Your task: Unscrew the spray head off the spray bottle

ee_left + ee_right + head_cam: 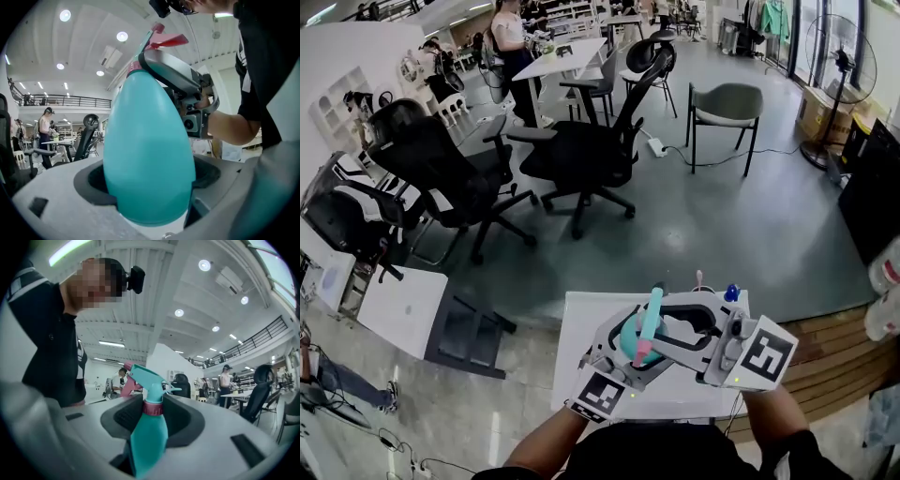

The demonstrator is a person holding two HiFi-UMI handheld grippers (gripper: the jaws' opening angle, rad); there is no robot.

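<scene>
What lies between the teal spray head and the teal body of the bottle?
A pink collar lies there, and the tongs of the right gripper are shut on it from both sides. The right gripper view shows this most clearly.

No readable text or signs

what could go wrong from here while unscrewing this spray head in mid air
1. The right gripper bites only the narrow pink collar under the spray head. With so little to hold, it may slip round the collar instead of turning it.
2. The left gripper clamps a smooth, egg-shaped bottle, which could spin or squirt out under the twist.
3. The bottle is held off the small table, so a slip probably means a drop.
</scene>
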